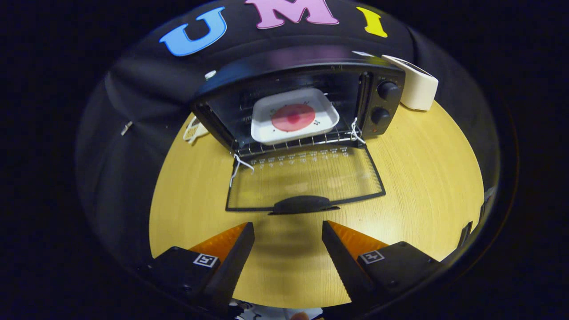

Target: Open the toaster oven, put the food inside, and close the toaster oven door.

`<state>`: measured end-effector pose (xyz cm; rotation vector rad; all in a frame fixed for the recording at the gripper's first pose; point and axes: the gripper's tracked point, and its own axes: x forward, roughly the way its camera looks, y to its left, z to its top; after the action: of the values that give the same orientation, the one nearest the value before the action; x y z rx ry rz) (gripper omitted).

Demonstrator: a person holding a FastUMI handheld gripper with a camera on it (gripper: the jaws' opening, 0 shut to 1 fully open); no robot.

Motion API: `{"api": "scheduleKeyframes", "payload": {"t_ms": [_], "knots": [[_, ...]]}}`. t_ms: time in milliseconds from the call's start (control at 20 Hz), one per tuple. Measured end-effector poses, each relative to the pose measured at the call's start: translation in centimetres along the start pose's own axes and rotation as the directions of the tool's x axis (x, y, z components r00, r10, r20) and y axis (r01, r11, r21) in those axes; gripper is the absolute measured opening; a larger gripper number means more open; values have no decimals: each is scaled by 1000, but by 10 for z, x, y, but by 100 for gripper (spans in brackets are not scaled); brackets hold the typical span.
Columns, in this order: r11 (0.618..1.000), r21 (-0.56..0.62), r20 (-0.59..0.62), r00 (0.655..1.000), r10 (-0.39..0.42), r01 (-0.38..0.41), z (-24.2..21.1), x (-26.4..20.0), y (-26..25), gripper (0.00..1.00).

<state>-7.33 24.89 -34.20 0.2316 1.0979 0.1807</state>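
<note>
My tongs gape wide, holding nothing, above the table. At twelve o'clock beyond them, the oven has its door down, with the food on a tray inside. Door markings are too small to read.

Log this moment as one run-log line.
stage: food loaded, door not closed | toaster oven door open flat | tray on rack | gripper open, fingers short of door handle

table: matt wood grain | toaster oven: glossy black | door: clear glass | rack: wire metal
</note>
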Motion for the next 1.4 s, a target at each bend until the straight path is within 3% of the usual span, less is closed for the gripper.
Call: {"api": "scheduleKeyframes", "payload": {"t_ms": [250, 800, 1400], "knots": [[992, -96, -14, 997, -79, 77, -13, 34, -15, 99], [988, -63, -23, 990, -140, 138, -2, 67, -20, 99], [996, -41, 138, 988, -71, 77, 35, 6, -6, 99]]}}
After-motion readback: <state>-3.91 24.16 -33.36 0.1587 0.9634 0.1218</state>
